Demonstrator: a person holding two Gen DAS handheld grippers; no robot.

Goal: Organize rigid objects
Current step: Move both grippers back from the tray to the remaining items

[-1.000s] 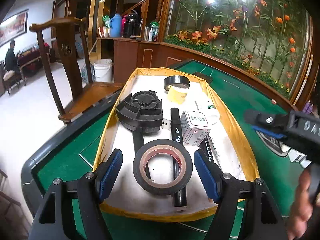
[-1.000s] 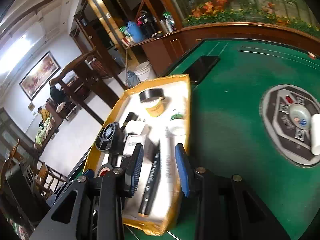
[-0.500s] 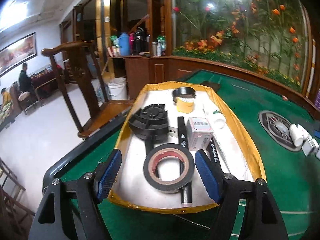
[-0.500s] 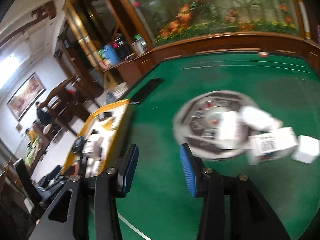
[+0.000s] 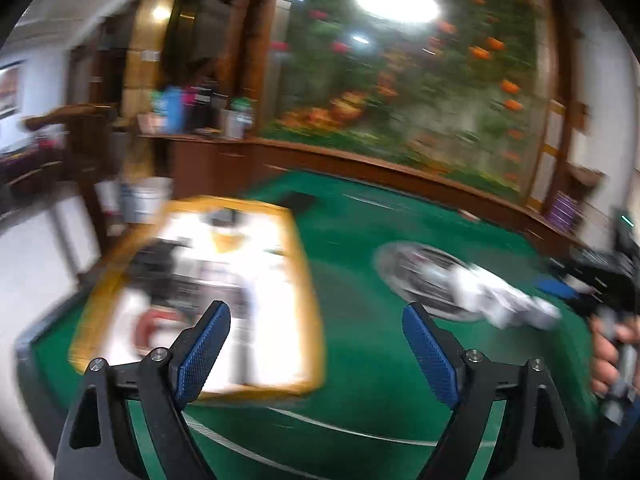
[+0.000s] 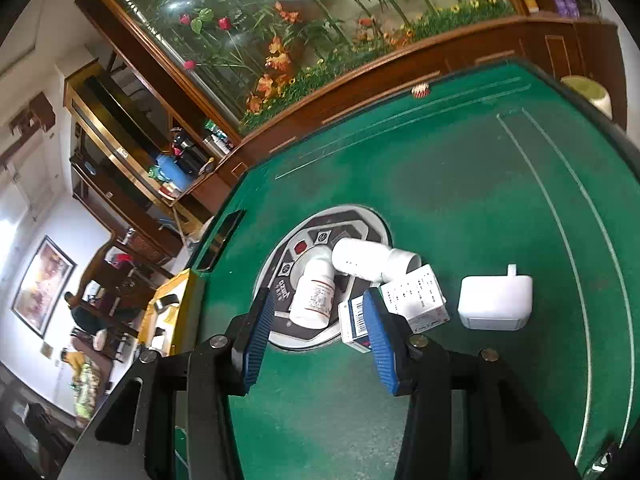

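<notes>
Both hands have swung from the yellow tray (image 5: 304, 280) to white bottles (image 6: 314, 294) and boxes (image 6: 416, 296) right of it, left gripper (image 5: 316, 340) and right gripper (image 6: 318, 334) spread wider, empty, so the next pick-up looks near.

My left gripper (image 5: 316, 344) has swung off the yellow-rimmed tray (image 5: 308, 280); the tape roll no longer sits between its jaws, which have just been opening over bare green felt. My right gripper (image 6: 320, 328) has left the tray too, its jaws just widening, now framing a white pill bottle (image 6: 314, 296) on the table's centre panel (image 6: 280, 276), untouched.
</notes>
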